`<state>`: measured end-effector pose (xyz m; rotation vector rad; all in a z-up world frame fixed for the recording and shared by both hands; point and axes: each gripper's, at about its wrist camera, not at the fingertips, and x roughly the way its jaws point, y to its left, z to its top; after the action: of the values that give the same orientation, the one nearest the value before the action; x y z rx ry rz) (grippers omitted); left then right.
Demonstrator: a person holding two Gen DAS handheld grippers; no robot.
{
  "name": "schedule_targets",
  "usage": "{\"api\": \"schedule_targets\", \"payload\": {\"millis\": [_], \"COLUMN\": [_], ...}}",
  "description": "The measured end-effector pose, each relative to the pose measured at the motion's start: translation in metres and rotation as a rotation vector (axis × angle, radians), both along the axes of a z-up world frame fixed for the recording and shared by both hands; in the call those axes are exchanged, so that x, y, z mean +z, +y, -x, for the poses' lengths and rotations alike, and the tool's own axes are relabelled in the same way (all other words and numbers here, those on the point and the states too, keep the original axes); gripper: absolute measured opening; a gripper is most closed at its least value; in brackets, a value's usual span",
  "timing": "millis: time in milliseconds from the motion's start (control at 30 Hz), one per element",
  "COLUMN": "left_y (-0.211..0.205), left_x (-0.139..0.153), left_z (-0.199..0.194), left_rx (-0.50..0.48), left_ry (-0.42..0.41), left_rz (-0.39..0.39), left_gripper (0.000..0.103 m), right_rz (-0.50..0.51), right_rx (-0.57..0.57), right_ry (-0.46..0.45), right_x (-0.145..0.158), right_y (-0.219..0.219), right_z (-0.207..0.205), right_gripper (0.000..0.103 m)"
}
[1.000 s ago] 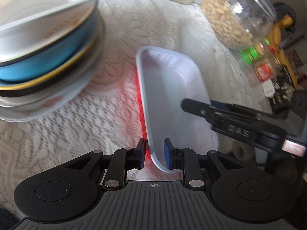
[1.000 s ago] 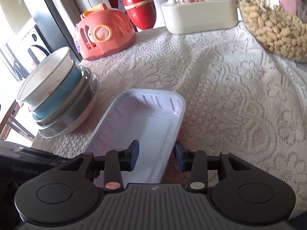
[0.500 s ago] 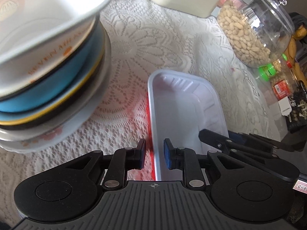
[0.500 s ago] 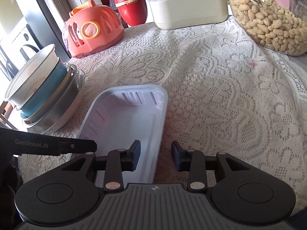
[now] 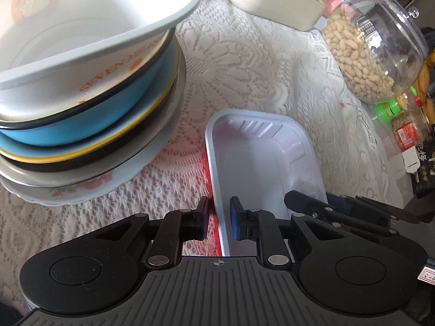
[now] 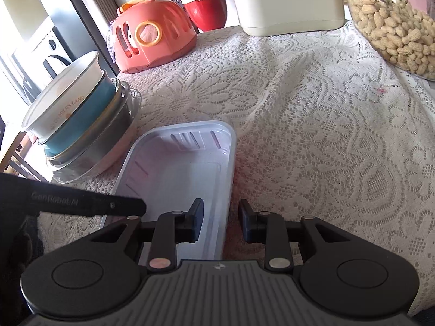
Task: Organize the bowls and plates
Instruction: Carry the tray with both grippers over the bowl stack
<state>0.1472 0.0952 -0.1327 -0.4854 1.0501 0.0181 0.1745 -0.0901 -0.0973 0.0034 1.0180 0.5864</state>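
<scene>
Lace tablecloth [image 6: 312, 125], cream and patterned, covers the whole work surface and carries everything I handle. Stack of nested bowls and plates [image 5: 89, 103], topped by a tilted white bowl with orange lettering over a blue bowl, a yellow-rimmed dish and a floral plate, stands to my left; it leans, so I judge that anything added must go down level and centred. Clear jar of peanuts [image 5: 372, 54] and cream tissue box [image 6: 291, 8] sit at the far edge, well apart from the work. White rectangular plastic tray [image 6: 179, 182] lies flat on the cloth just beside the stack, its long axis running away from me; this is the piece in hand.

Left gripper [image 5: 218, 221] straddles the tray's left long rim, one black pad outside and one blue pad inside, drawn in to its narrowest on that thin wall. Right gripper [image 6: 220, 221] does the same on the right long rim, jaws fully drawn in on it.

With both rims pinched near my end, I judge the far end may sag on lifting; I would raise both hands together, keep the tray level, and clear the stack's tilted top bowl before setting it down
</scene>
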Motion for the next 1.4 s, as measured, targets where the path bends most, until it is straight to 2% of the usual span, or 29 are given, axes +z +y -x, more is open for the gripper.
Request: {"api": "schedule_targets", "payload": {"millis": [200,333,467,533,633,733,833,900,1033,1167,1267,1400], "left_y": [-0.007,-0.014,-0.015,-0.015,-0.006,0.022,0.059,0.088,0.142,0.181,0.19,0.194], "left_x": [0.0,0.003,0.02,0.04,0.081,0.118,0.139,0.145,0.141,0.117,0.108,0.102], "left_z": [0.004,0.005,0.005,0.006,0.008,0.017,0.031,0.036,0.039,0.041,0.039,0.037], "left_rx": [-0.011,-0.027,-0.041,-0.056,-0.06,-0.019,0.049,0.099,0.195,0.298,0.303,0.311], "left_ry": [-0.004,-0.008,-0.047,-0.103,-0.219,-0.306,-0.332,-0.325,-0.317,-0.329,-0.314,-0.312], "left_rz": [0.001,-0.028,0.008,0.007,-0.02,-0.018,-0.023,0.003,0.016,0.091,0.092,0.07], "left_gripper": [0.02,0.02,0.02,0.02,0.021,0.024,0.024,0.024,0.024,0.024,0.024,0.024], "right_rz": [0.02,0.024,0.029,0.024,-0.007,-0.03,-0.057,-0.071,-0.068,-0.03,0.034,0.03], "right_rx": [0.003,-0.011,-0.038,-0.056,-0.057,-0.027,0.033,0.086,0.173,0.219,0.23,0.244], "right_ry": [-0.009,0.01,0.007,-0.022,-0.102,-0.203,-0.219,-0.202,-0.174,-0.123,-0.152,-0.153], "right_x": [0.0,0.002,0.013,0.03,0.071,0.12,0.15,0.159,0.157,0.134,0.121,0.118], "right_y": [0.002,0.002,-0.003,-0.007,-0.005,0.018,0.053,0.083,0.143,0.19,0.205,0.208], "right_z": [0.003,0.006,0.009,0.009,0.004,-0.005,-0.017,-0.025,-0.041,-0.054,-0.053,-0.054], "right_gripper": [0.028,0.028,0.028,0.028,0.028,0.028,0.028,0.028,0.028,0.028,0.028,0.027]}}
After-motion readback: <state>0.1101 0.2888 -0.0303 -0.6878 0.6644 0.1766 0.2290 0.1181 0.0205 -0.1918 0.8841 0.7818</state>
